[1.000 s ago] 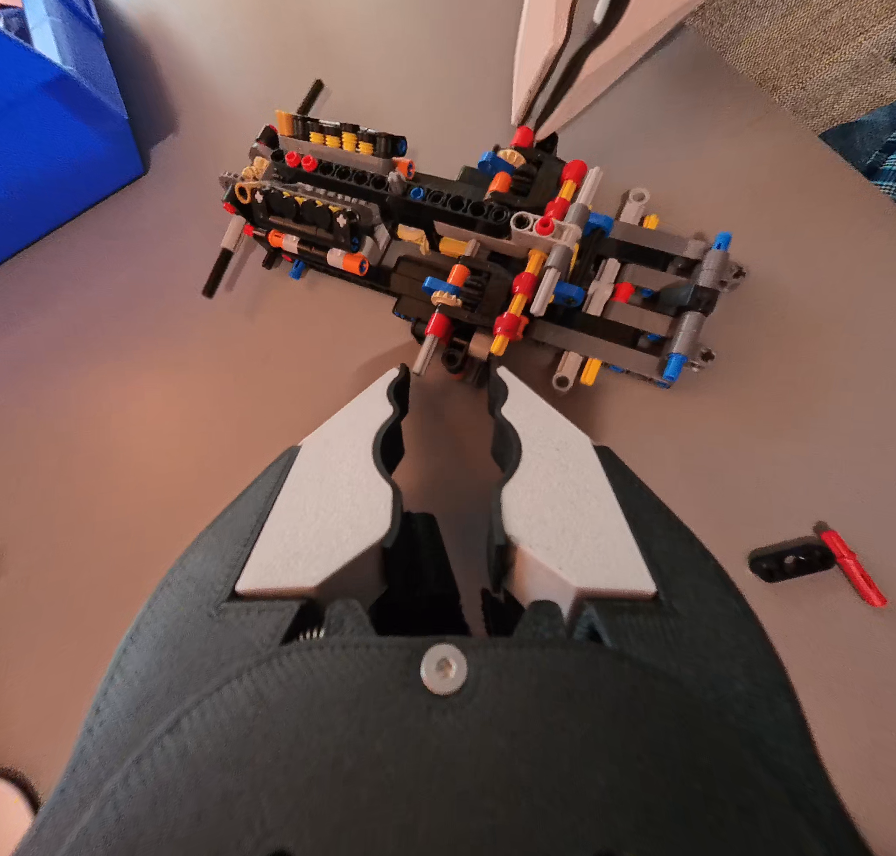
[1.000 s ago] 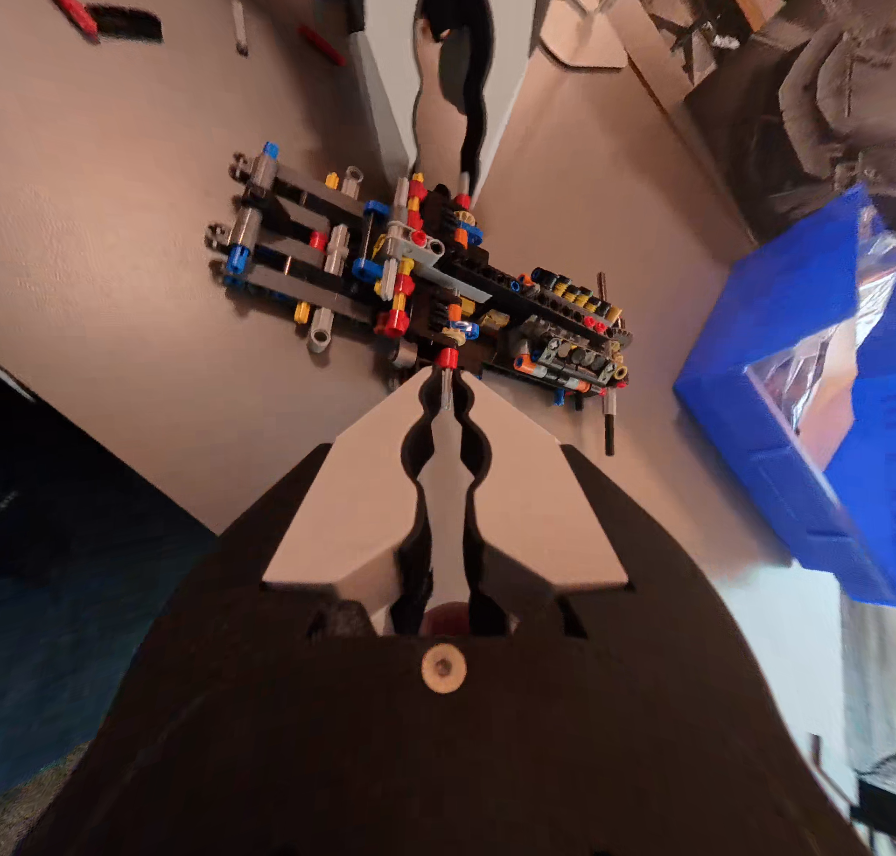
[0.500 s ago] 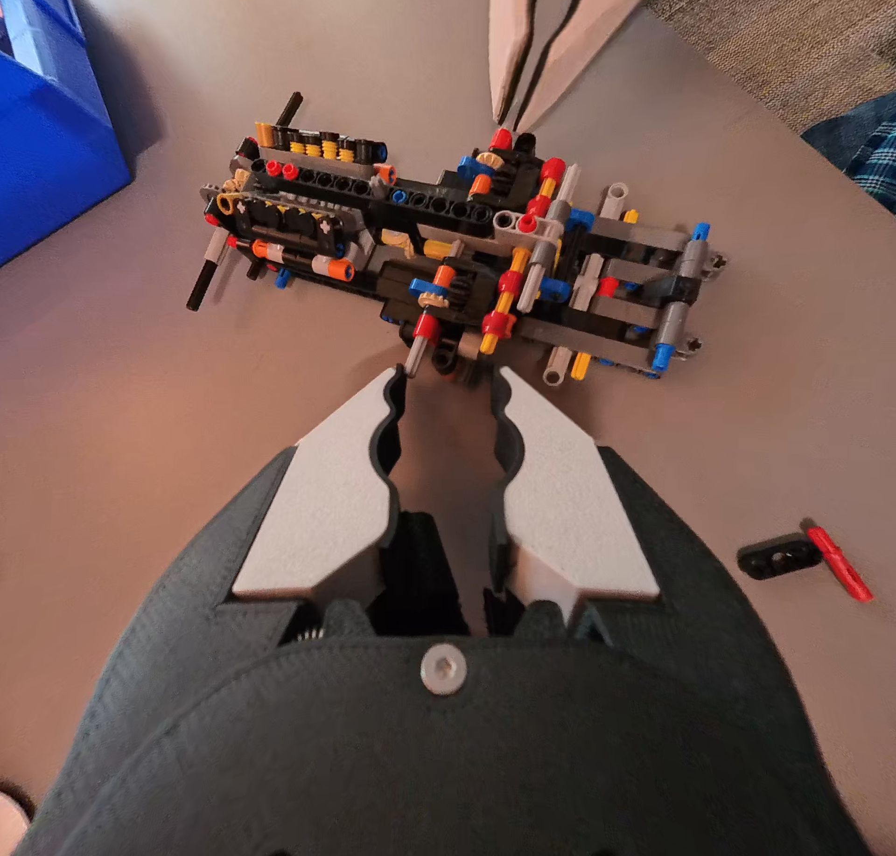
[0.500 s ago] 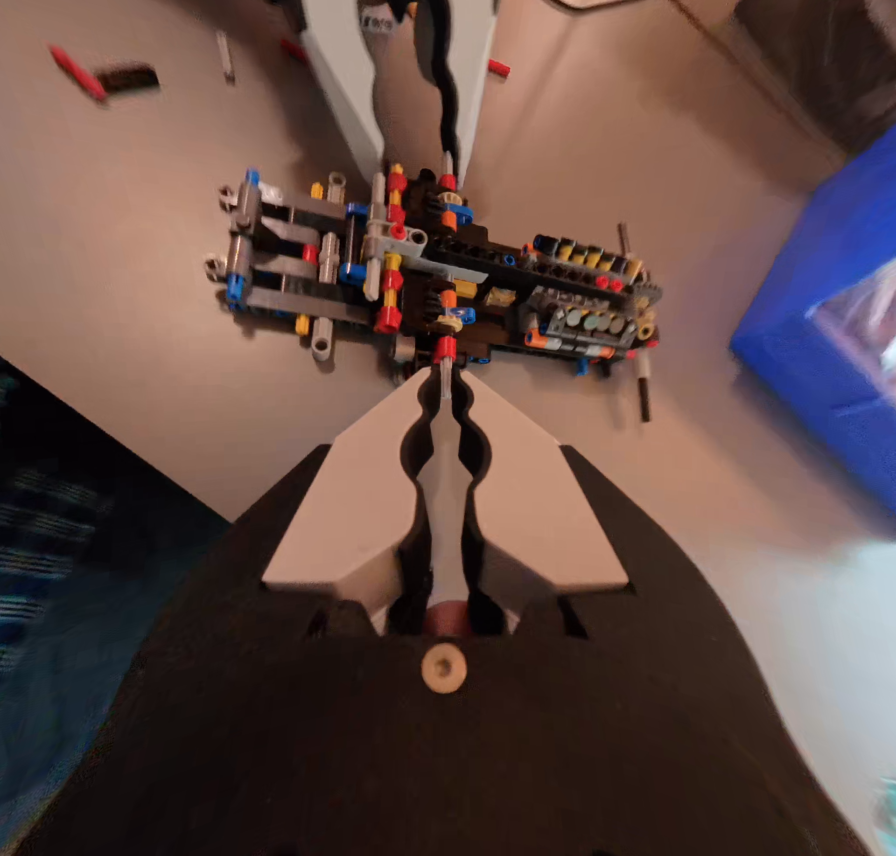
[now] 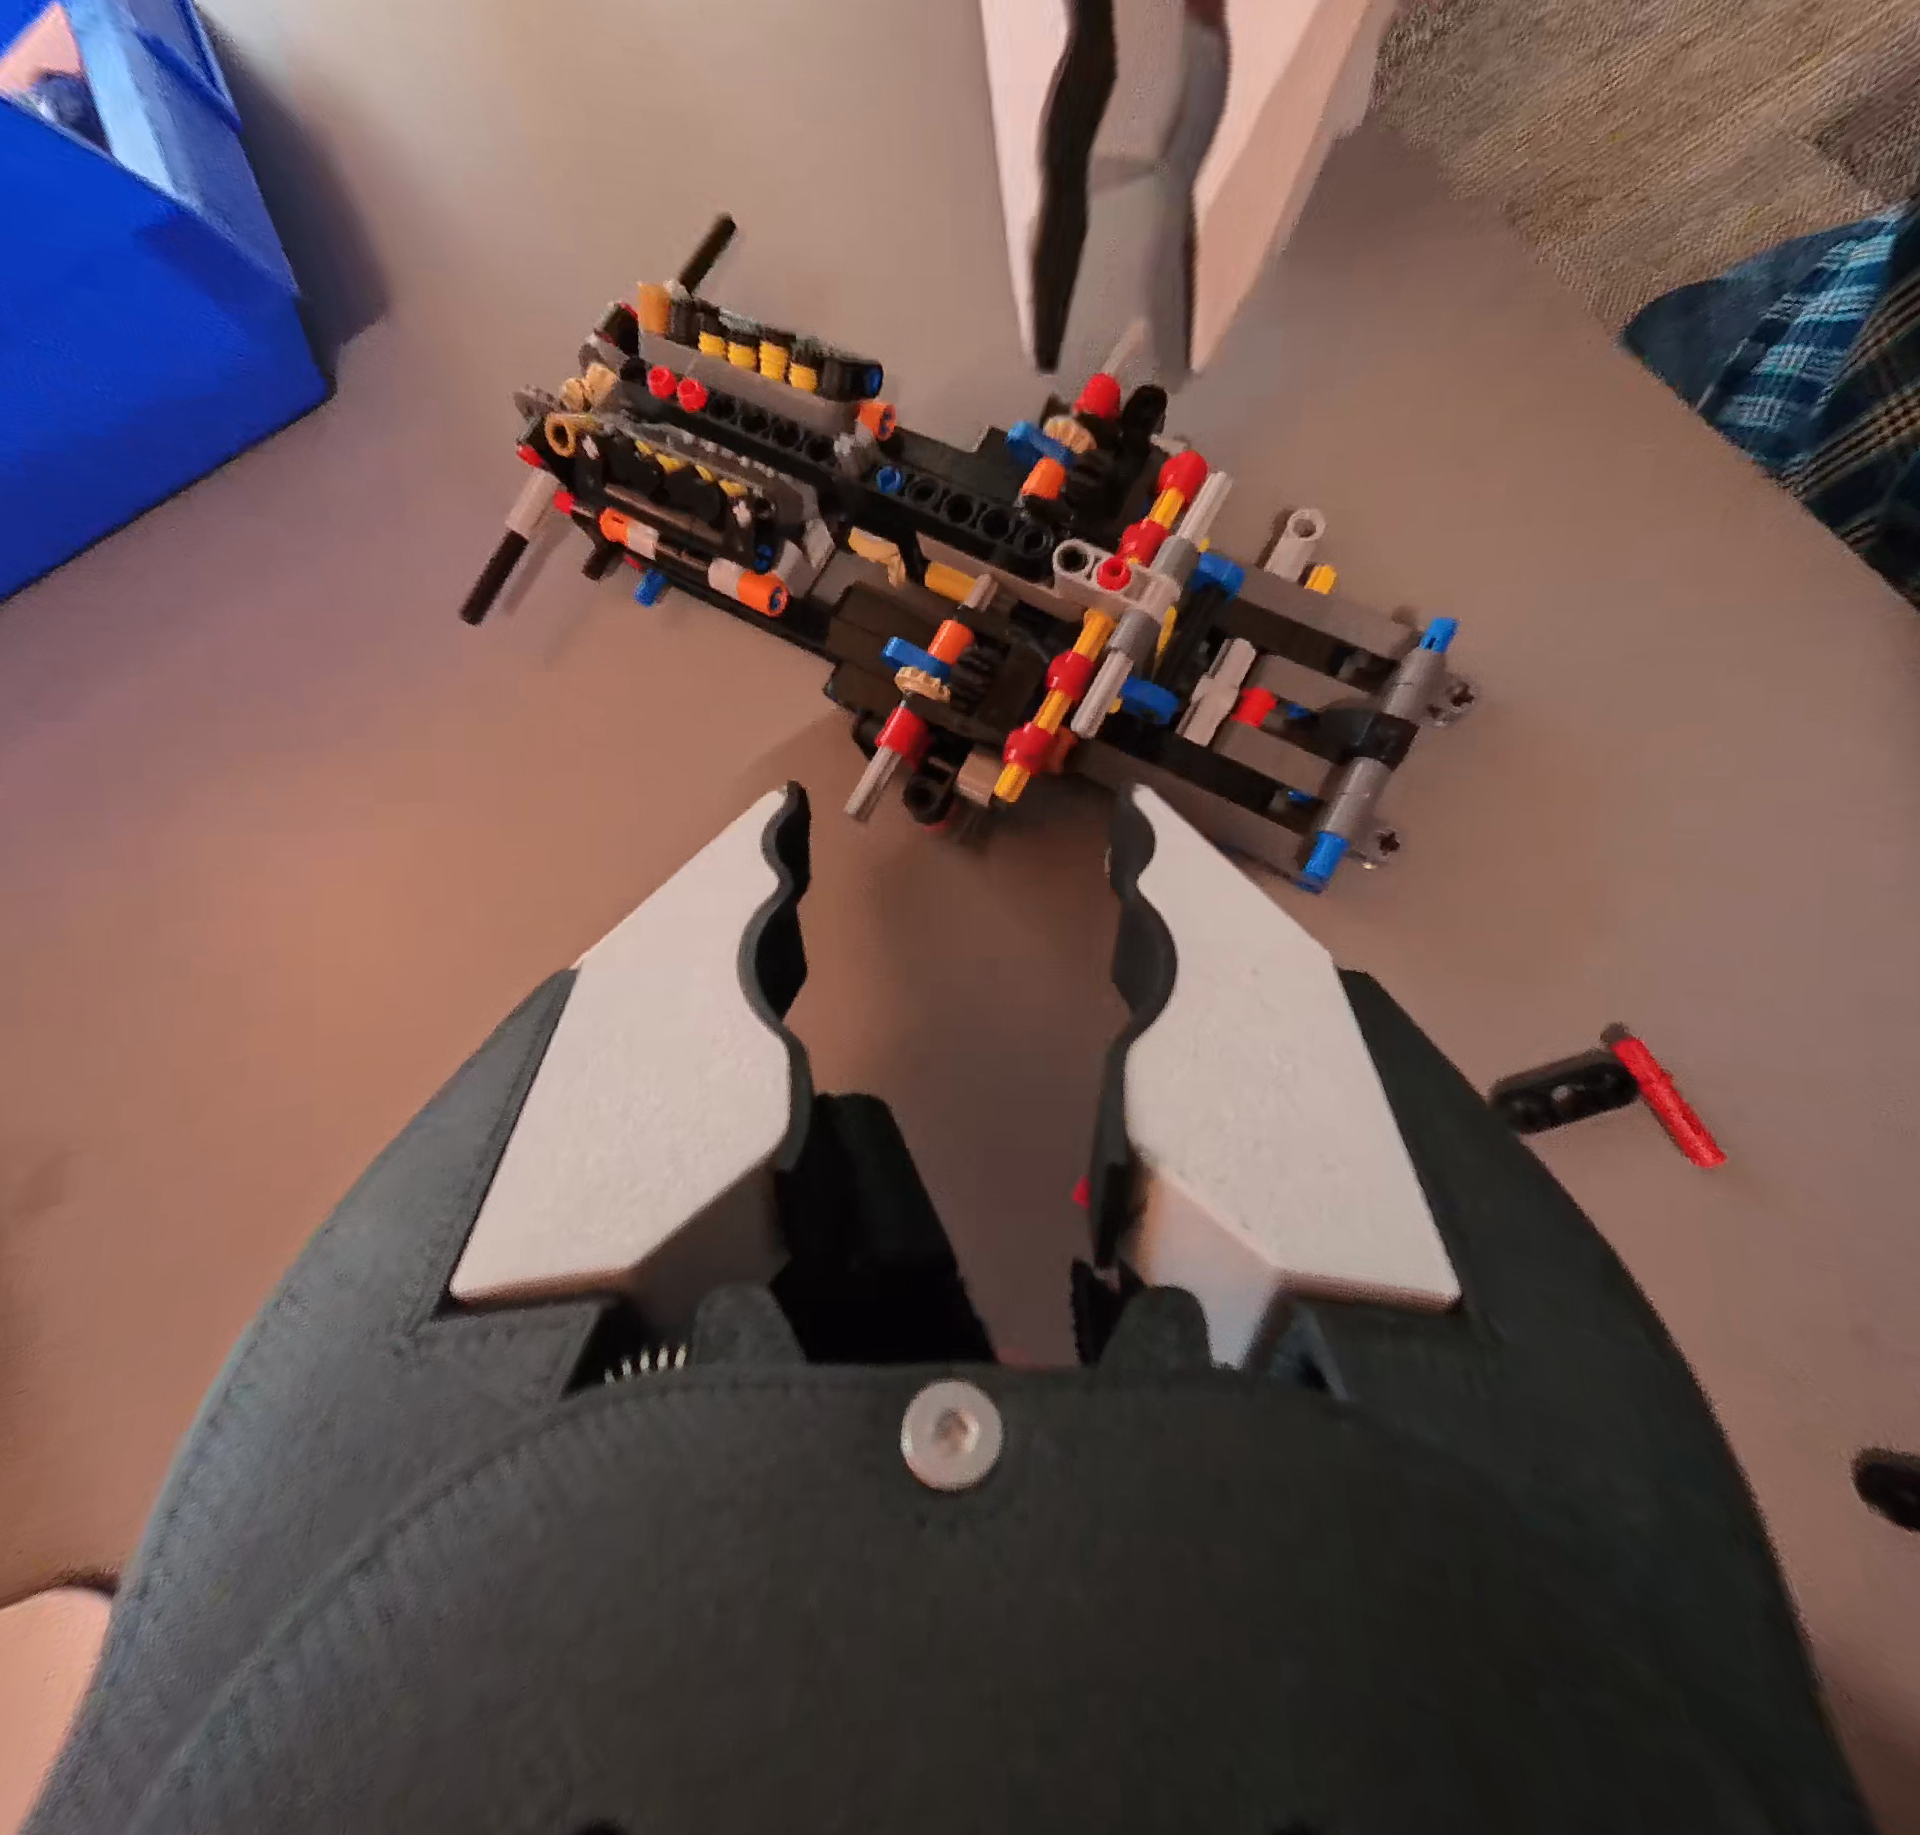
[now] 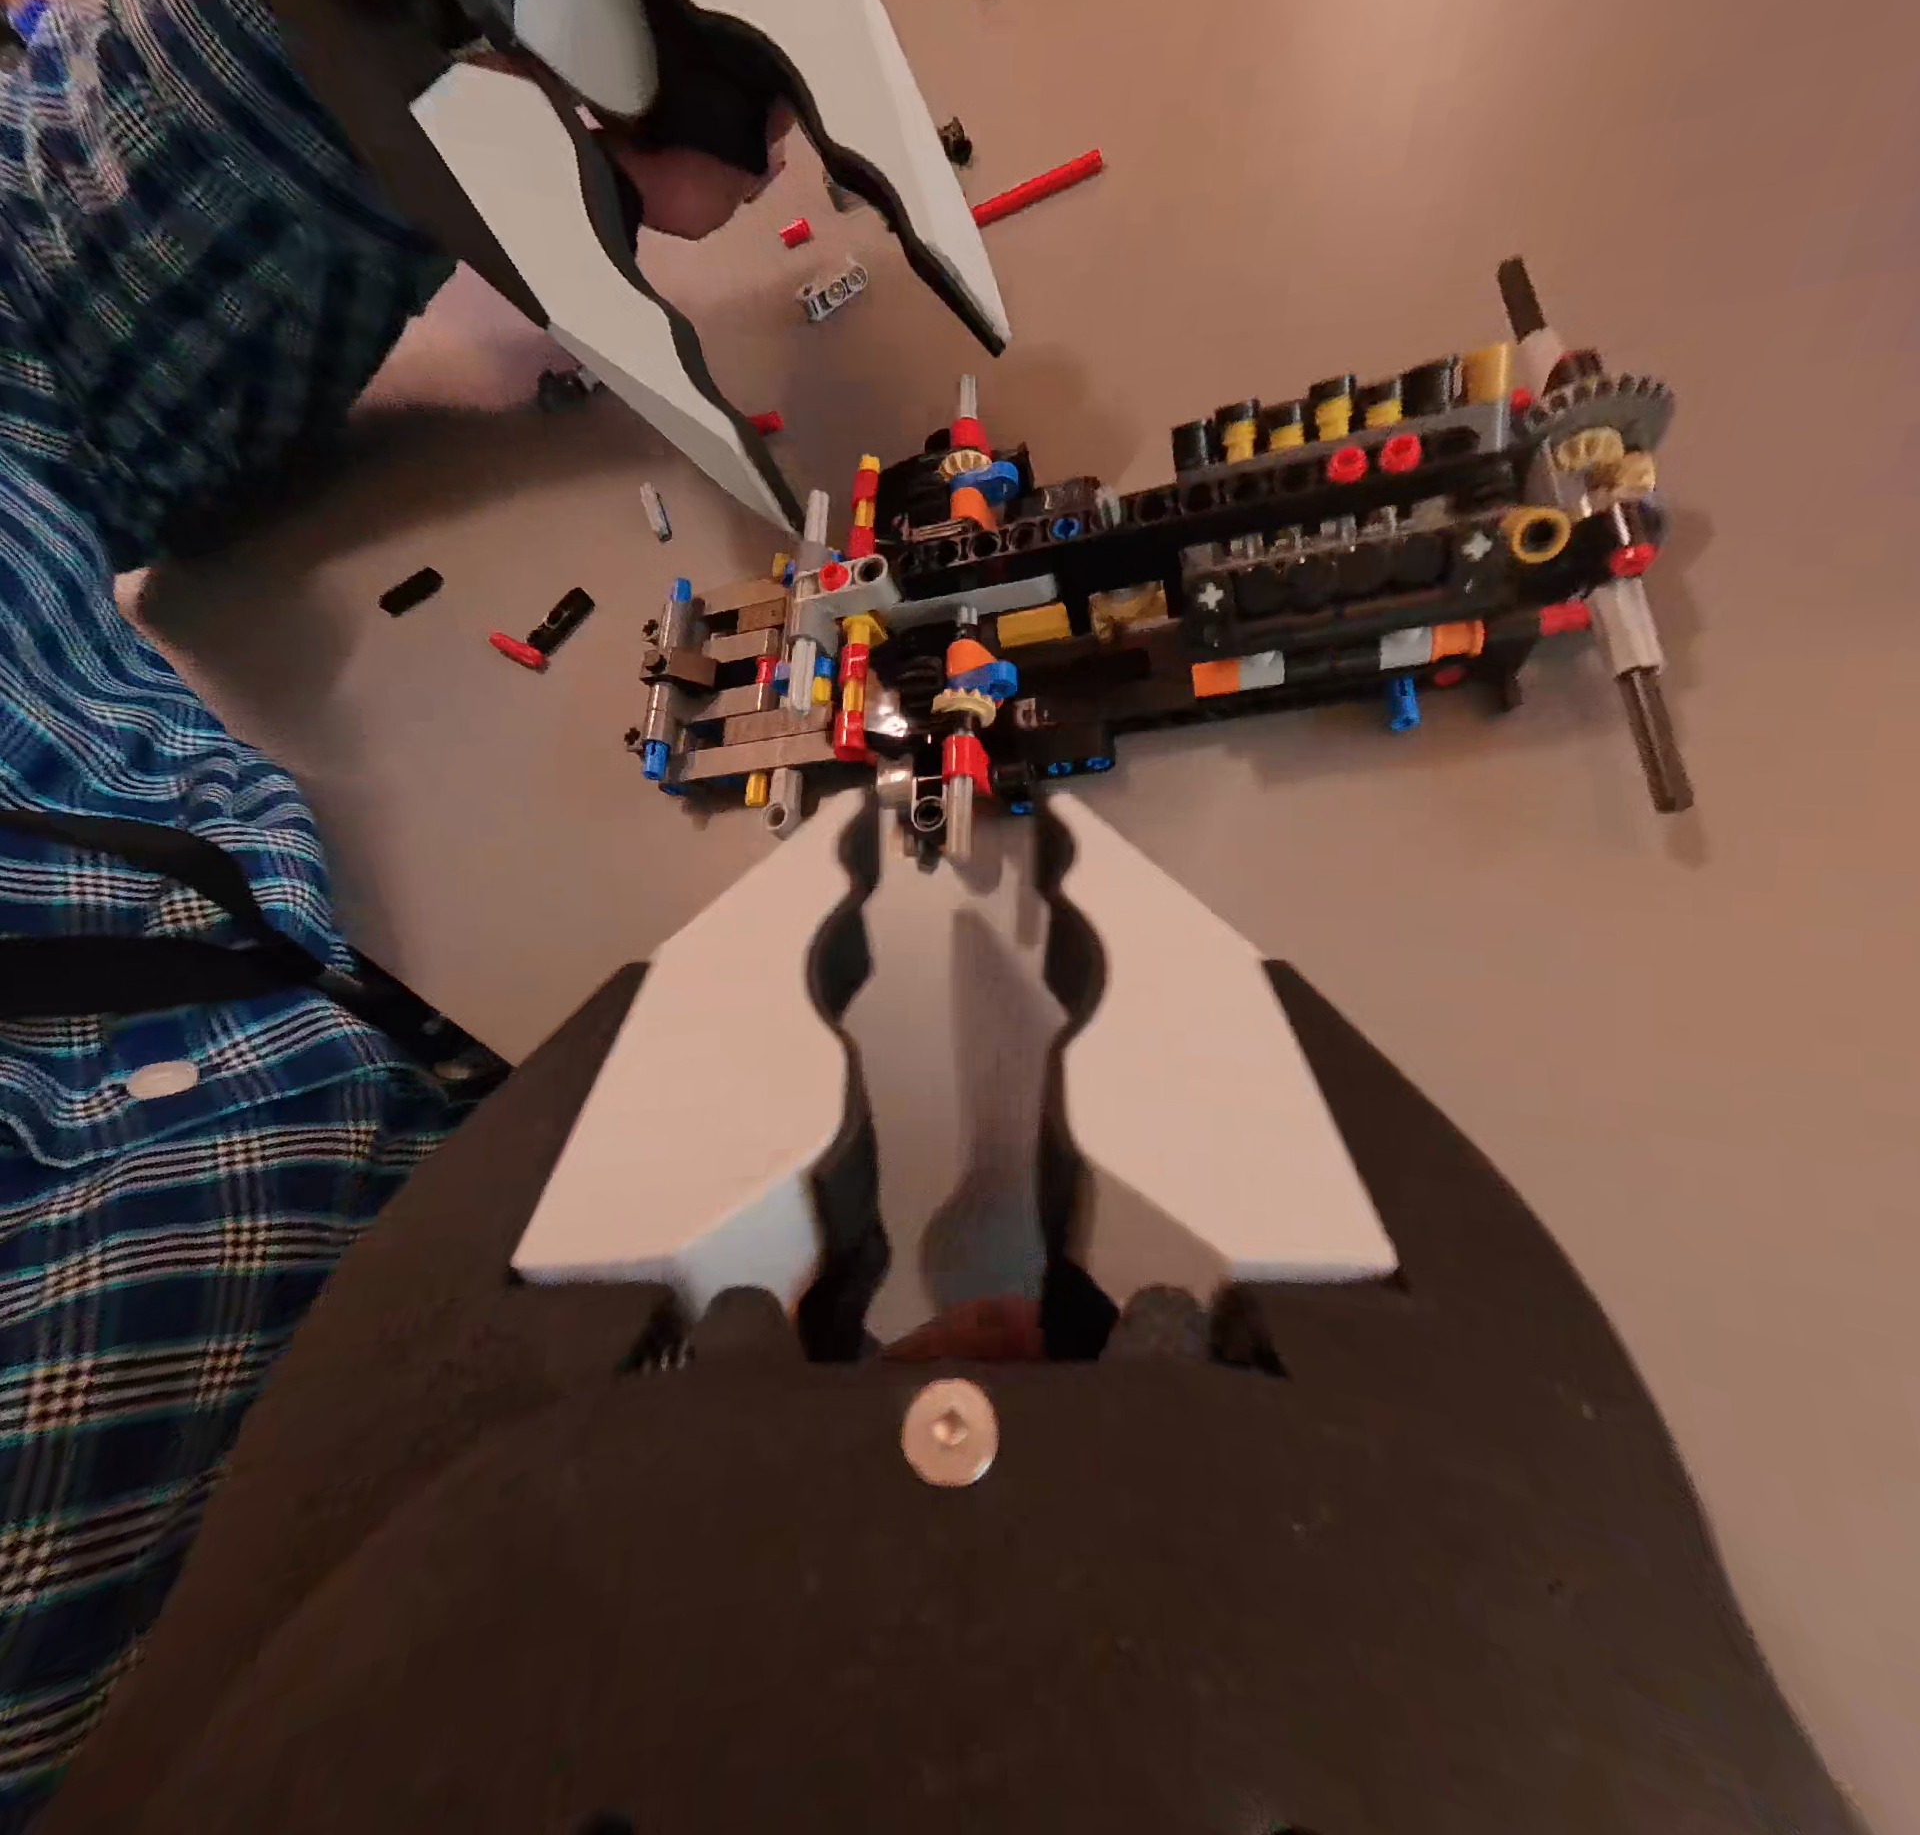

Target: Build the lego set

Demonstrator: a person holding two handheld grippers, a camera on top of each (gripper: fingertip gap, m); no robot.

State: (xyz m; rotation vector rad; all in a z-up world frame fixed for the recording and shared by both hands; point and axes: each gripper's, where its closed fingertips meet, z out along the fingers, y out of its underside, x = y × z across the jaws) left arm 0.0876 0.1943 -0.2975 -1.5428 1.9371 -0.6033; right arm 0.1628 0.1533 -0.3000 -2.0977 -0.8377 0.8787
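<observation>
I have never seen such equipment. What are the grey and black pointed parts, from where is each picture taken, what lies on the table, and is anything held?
No robot is here. A person holds a hand-held gripper in each hand, each with two grey fingers and a camera looking along them.

The left wrist view is taken from the left hand-held gripper; the right one hangs opposite, blurred. The right wrist view is taken from the right hand-held gripper, and there the left one reaches in from the top.

On the brown table lies a half-built lego model, long, black and grey with red, yellow and blue pins. Loose pieces lie around it, such as a red axle. A blue bin stands at one end.

Both grippers are open and hold nothing. Their tips are close to opposite sides of the model.
</observation>
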